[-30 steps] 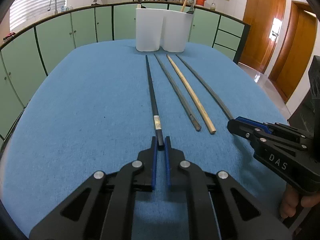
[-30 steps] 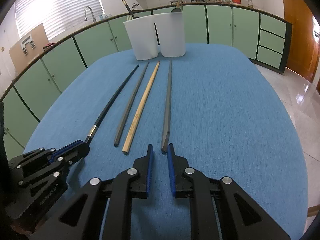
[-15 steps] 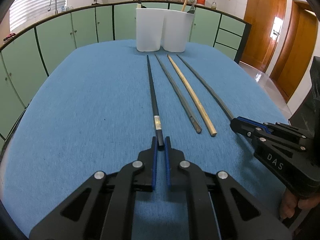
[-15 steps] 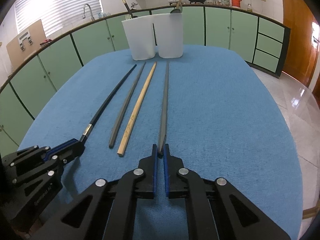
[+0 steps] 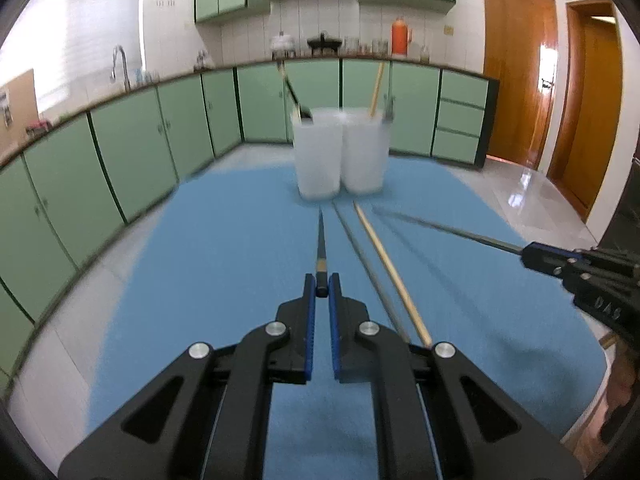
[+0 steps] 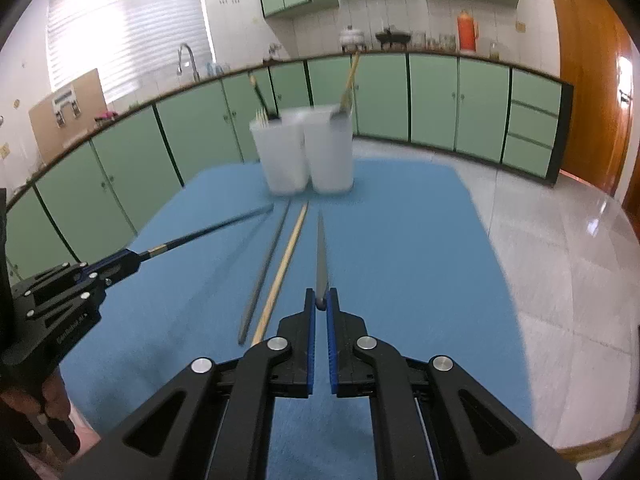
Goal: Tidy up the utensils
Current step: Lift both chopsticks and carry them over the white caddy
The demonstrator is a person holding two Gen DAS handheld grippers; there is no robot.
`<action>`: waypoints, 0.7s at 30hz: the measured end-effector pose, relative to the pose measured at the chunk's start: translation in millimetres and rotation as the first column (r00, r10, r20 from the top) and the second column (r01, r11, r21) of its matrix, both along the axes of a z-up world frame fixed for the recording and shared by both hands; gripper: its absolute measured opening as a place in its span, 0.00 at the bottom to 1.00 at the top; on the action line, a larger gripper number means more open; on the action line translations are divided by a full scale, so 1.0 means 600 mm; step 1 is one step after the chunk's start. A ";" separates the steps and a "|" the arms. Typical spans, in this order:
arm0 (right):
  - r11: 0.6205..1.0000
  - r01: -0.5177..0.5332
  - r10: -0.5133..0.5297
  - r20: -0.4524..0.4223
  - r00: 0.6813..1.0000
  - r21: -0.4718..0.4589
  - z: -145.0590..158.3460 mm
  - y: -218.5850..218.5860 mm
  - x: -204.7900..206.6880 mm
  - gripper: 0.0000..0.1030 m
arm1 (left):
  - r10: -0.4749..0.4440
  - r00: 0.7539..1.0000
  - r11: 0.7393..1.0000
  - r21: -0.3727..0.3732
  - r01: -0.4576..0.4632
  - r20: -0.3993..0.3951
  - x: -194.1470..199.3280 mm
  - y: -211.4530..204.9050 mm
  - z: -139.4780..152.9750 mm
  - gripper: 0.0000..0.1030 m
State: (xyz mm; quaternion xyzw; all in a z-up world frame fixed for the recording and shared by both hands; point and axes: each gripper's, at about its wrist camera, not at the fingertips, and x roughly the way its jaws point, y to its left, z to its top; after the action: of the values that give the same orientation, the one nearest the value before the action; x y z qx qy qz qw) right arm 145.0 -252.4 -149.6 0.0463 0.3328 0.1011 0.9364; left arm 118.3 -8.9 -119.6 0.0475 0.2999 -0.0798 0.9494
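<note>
Four chopsticks | two lie on blue table (image 5: 224,240) | left gripper (image 5: 319,292) clamps black chopstick (image 5: 321,242) | right gripper (image 6: 320,304) clamps grey chopstick (image 6: 321,252)

The left gripper (image 5: 321,289) is held out over the table and tipped a little downward. Its two blue-edged jaws are squeezed tight on the end of a thin black stick (image 5: 321,248), which is carried off the table. The right gripper (image 6: 320,303) is held beside it, tipped downward the same way. Its jaws are pressed together on the end of a grey stick (image 6: 321,258), which is also carried in the air. Each gripper is seen from the side in the other's view. A hand (image 6: 50,400) is wrapped around the left gripper's handle.
</note>
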 end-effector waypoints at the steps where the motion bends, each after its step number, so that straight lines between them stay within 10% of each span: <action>1: 1.000 0.005 -0.005 0.015 1.000 -0.002 0.013 -0.007 0.000 0.05 | -0.001 1.000 1.000 0.004 0.001 0.023 -0.001 0.000 0.018 0.05; 21: 0.992 -0.122 0.121 0.071 0.990 0.013 0.180 -0.054 0.098 0.05 | -0.090 0.983 0.993 -0.058 0.100 0.159 0.099 -0.005 0.204 0.05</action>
State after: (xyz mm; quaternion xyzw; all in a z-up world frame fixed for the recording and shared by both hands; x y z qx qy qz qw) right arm 204.0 -284.9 -41.3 0.0304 0.3012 0.1624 0.9391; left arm 177.6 -11.9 2.5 0.0365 0.2190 -0.1309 0.9662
